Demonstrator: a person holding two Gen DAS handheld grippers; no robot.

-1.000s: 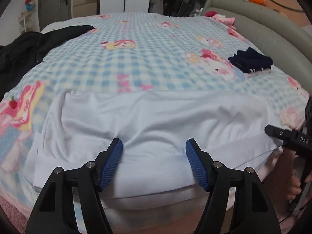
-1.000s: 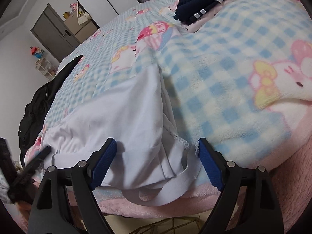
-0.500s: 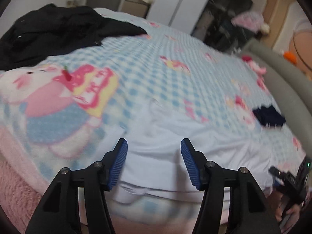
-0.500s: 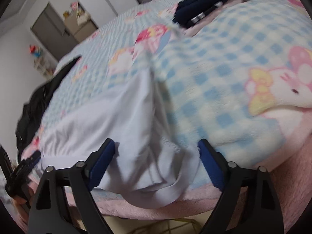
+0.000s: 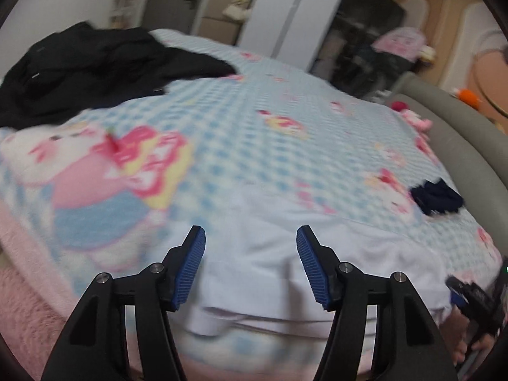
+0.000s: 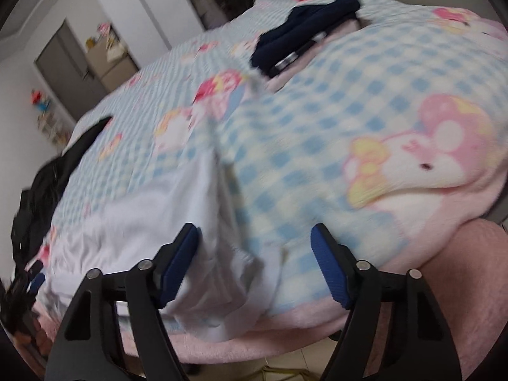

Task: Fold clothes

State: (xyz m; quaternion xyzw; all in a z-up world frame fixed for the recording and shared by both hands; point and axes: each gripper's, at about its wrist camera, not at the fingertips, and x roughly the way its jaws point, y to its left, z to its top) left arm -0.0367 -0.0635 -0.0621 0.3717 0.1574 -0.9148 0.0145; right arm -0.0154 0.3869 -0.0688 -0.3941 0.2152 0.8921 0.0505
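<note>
A white garment (image 5: 317, 254) lies spread across the near edge of the bed, its hem hanging a little over the side. My left gripper (image 5: 250, 270) is open just above the garment's left end, nothing between its blue pads. In the right wrist view the same white garment (image 6: 152, 219) shows its right end, bunched at the bed's edge. My right gripper (image 6: 255, 263) is open over that bunched corner, not holding it. The other gripper shows at the far right of the left wrist view as a black tip (image 5: 473, 295).
The bed has a blue-checked cartoon blanket (image 5: 241, 133) with a pink fleece border (image 6: 317, 327). A black jacket (image 5: 79, 66) lies at the far left. A folded navy garment (image 6: 304, 38) sits toward the grey headboard (image 5: 460, 133). Wardrobes and a door stand beyond.
My left gripper has swung left along the garment from its middle to its left end. My right gripper has shifted slightly right and tilted. Both stay open.
</note>
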